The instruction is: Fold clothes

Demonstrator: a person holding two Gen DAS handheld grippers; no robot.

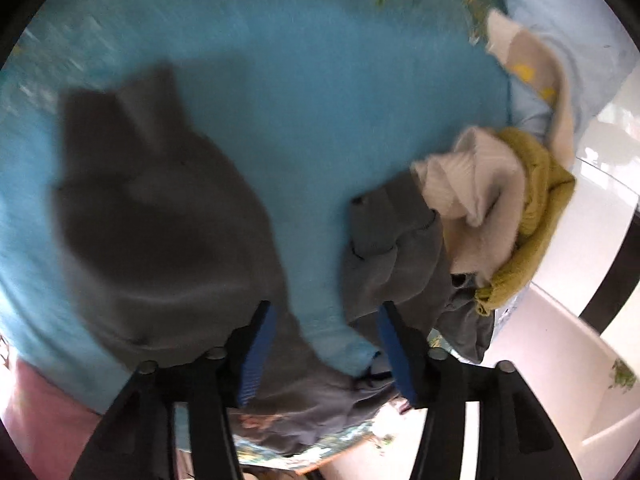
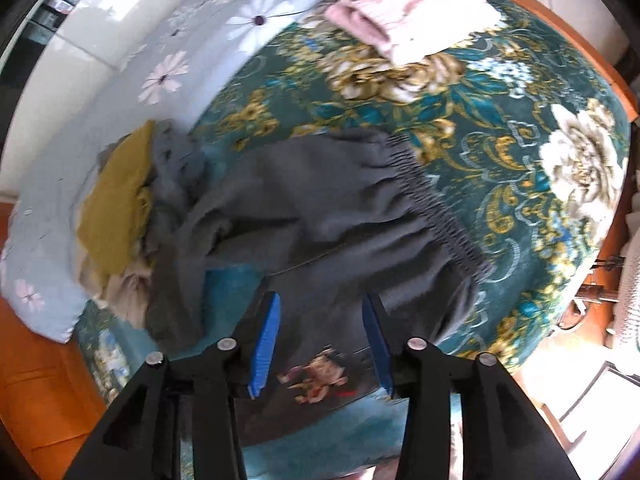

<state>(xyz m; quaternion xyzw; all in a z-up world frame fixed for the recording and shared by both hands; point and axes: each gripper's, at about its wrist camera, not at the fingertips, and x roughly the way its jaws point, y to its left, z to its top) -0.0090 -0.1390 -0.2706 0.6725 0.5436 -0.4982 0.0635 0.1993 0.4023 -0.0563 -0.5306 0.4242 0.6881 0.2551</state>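
Dark grey trousers (image 2: 340,208) with an elastic waistband lie crumpled on the bed; in the left wrist view two grey legs (image 1: 160,220) lie over a light blue cloth (image 1: 320,100). My left gripper (image 1: 326,316) is open just above the grey fabric and blue cloth. My right gripper (image 2: 322,308) is open over the lower part of the trousers, holding nothing.
A heap of mustard-yellow (image 2: 116,208) and cream clothes (image 1: 472,184) lies beside the trousers. A folded pink-white garment (image 2: 404,20) sits at the far side of the teal floral bedspread (image 2: 500,120). A pale blue flowered pillow (image 2: 192,60) lies along the bed's edge.
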